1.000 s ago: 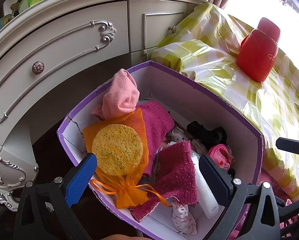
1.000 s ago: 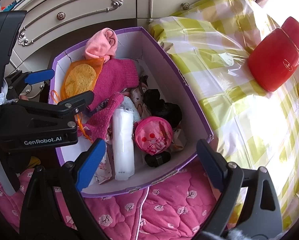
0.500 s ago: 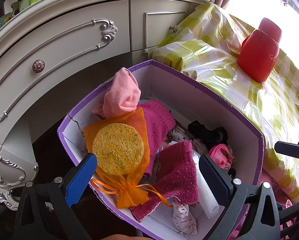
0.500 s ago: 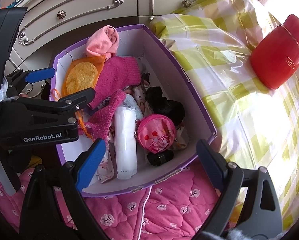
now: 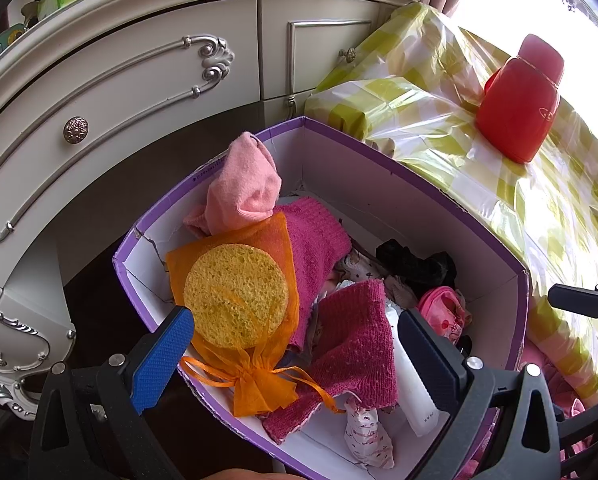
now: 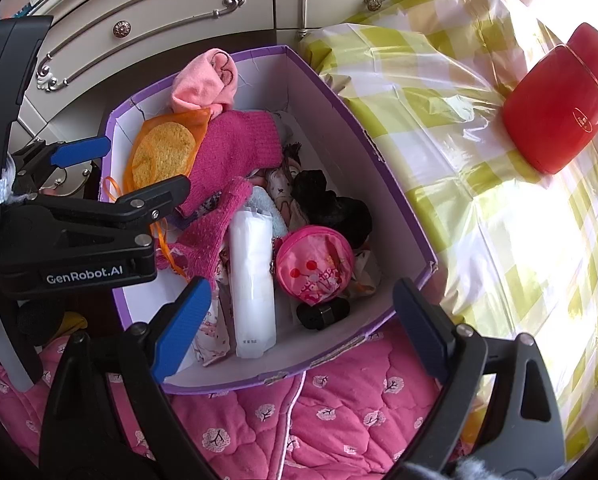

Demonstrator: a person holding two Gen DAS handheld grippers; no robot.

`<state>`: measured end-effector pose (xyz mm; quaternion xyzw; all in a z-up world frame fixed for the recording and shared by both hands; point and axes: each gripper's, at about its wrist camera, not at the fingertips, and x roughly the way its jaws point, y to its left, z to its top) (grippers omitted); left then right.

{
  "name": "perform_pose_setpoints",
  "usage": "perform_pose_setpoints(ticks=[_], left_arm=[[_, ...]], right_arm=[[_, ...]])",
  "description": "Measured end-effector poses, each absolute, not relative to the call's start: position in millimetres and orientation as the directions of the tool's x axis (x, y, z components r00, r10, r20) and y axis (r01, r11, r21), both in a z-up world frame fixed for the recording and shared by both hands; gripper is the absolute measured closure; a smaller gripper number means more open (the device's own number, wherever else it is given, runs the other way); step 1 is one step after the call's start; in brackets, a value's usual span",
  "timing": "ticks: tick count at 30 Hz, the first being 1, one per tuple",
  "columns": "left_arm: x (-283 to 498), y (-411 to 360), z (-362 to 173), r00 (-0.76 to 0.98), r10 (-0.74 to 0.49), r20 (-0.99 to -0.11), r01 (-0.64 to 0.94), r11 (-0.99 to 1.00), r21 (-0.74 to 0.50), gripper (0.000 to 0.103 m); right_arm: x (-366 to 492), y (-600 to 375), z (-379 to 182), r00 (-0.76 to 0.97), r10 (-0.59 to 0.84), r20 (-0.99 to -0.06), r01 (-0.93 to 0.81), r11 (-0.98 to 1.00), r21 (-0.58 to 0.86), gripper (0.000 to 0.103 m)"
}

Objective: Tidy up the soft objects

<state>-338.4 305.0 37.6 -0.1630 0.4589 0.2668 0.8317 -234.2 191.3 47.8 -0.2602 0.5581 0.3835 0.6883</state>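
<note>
Fingers of the left gripper [image 5: 295, 354] wide apart, holding nothing, over the near edge of the purple box [image 5: 411, 208]. Fingers of the right gripper [image 6: 303, 324] wide apart too, empty, over the box's near wall. Pink quilt [image 6: 339, 412] under that near side.

Inside the box, close up: white soft pack [image 6: 253, 276] lying flat, black little tube [image 6: 323, 314] beside it, round pink pouch [image 6: 315, 264] touching the tube. Dark pink knit cloth [image 5: 359, 348] draped over other things, next to the pack. Orange mesh bag [image 5: 255, 384] with a round yellow sponge [image 5: 235, 296] in it, leaning on the left wall. Black fluffy thing [image 6: 331, 204] by the right wall. Another dark pink knit piece [image 6: 235, 148] in the middle. Light pink sock [image 5: 243, 188] bunched in the far corner.

Beyond the box on the right: yellow checked cover [image 6: 479, 208], with a red case [image 6: 551, 108] on it. Furthest away: cream drawers [image 5: 119, 88] with silver trim.
</note>
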Motion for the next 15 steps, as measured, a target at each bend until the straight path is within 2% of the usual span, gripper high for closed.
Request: perform_pose_setpoints(ticks=[15], left_arm=[[-338.6, 304.7, 34.7, 0.435, 0.293, -0.851, -0.595, 0.803, -0.028, 0.000]], right_arm=[[-235.3, 190.7, 45.1, 0.074, 0.233, -0.970, -0.817, 0.572, 0.075, 0.010]])
